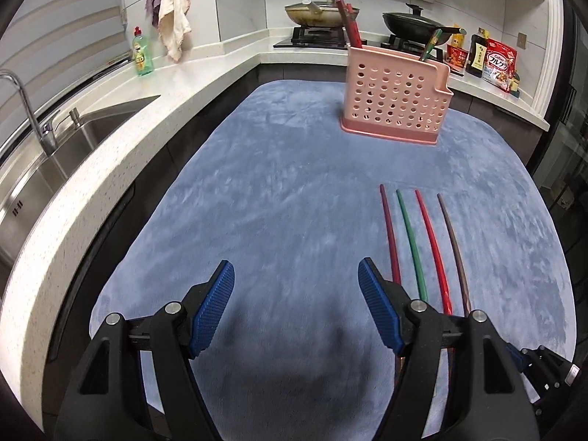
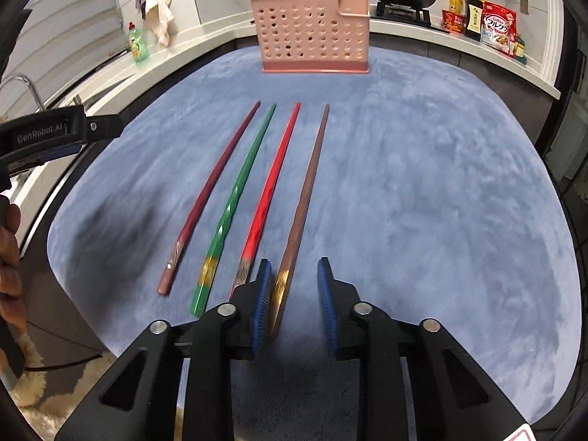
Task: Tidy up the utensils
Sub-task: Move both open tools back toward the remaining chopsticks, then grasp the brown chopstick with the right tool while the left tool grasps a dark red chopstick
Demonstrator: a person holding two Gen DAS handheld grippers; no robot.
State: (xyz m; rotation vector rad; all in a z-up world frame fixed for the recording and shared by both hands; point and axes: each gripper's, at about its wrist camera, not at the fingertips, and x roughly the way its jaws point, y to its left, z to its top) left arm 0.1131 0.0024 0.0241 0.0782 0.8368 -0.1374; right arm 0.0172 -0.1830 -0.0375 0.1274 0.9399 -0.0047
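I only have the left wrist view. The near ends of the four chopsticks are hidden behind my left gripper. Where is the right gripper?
Observer: The right gripper is open, its fingers straddling the near end of the brown chopstick, not clamped.
Operator: Touching it?
Observer: Its left pad sits close against the brown chopstick's gold band; actual contact is unclear.
Operator: How do the other near ends sit?
Observer: The dark red chopstick ends farthest from the gripper; the green chopstick and red chopstick reach closer.
Operator: And the holder?
Observer: The pink holder stands straight ahead of the right gripper.
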